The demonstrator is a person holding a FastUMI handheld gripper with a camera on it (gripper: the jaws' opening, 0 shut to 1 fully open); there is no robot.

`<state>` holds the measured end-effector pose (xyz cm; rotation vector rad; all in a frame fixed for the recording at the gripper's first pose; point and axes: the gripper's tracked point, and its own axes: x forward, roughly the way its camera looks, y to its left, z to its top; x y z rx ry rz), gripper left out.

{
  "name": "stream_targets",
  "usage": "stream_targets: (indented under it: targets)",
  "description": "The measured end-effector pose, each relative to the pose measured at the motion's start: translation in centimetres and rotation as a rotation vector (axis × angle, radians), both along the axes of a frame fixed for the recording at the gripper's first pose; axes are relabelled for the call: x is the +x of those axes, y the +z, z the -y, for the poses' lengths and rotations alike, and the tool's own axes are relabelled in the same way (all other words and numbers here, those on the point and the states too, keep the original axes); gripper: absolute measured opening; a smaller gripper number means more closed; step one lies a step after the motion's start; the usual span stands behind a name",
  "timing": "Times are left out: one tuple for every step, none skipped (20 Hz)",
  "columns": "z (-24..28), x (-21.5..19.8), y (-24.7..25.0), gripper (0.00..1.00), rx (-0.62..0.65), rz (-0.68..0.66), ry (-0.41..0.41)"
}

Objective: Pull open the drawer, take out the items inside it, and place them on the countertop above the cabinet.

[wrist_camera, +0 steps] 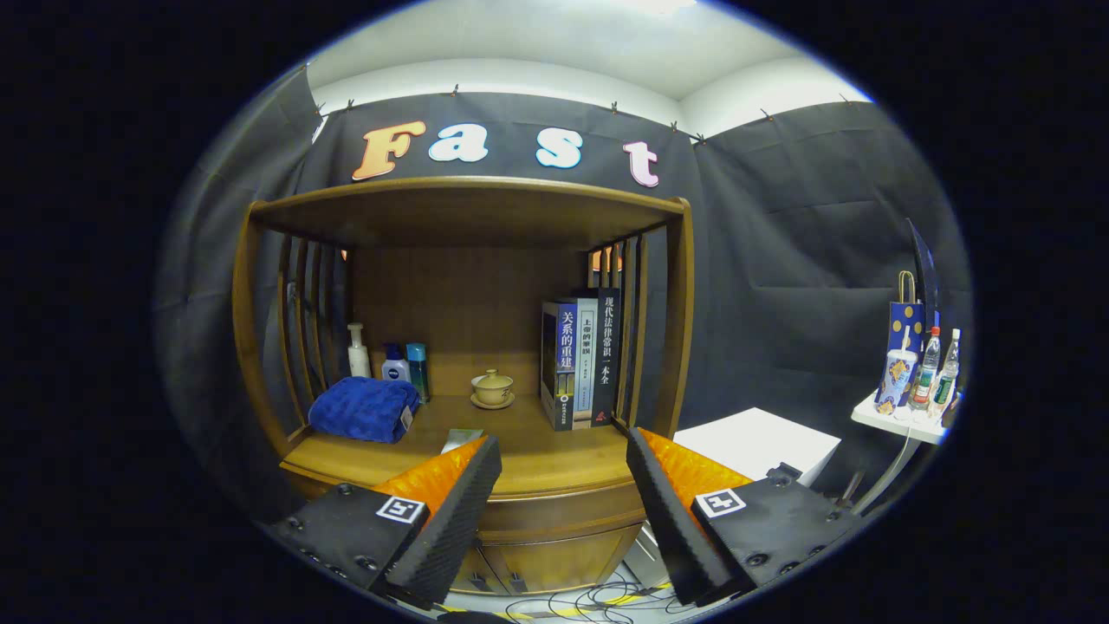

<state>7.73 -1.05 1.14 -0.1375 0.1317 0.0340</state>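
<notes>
Wooden cabinet (554, 511) occupies frame centre, its drawer (563, 513) shut between the spread, empty fingers of the gripper (563, 459).

The warm brown wooden cabinet (485, 286) has a paler brown countertop (554, 459) and slatted side walls. At the countertop's left edge lies a deep blue plush folded towel (364, 409); behind it stand a white pump bottle (357, 351), a white-and-blue bottle (395, 364) and a teal bottle (418, 368). A tan ceramic lidded cup (492, 388) sits mid-counter. Blue, grey and black book spines (582, 360) stand at the right edge. Beside the cabinet stands a plain white box (754, 442).
</notes>
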Motion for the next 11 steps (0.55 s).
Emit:
stream_targets:
  targets:
    - [0.0,-0.2,0.1,0.97,0.006,0.001,0.005]
    - [-0.2,-0.2,0.2,0.97,0.012,0.001,0.011]
    - [-0.4,-0.3,0.2,0.97,0.016,-0.001,0.019]
    - [-0.6,-0.3,-0.1,0.97,0.018,-0.005,0.024]
    - [-0.6,-0.4,-0.3,0.98,0.019,-0.01,0.025]
    - [-0.6,-0.3,-0.5,0.98,0.022,-0.015,0.026]
    - [-0.8,-0.2,-0.7,0.98,0.027,-0.02,0.026]
    - [-0.8,-0.2,-0.9,0.98,0.033,-0.025,0.028]
    - [-0.9,-0.1,-1.1,0.98,0.039,-0.028,0.029]
    - [-0.9,0.0,-1.3,0.98,0.043,-0.033,0.028]
    - [-0.8,0.0,-1.5,0.98,0.044,-0.037,0.027]
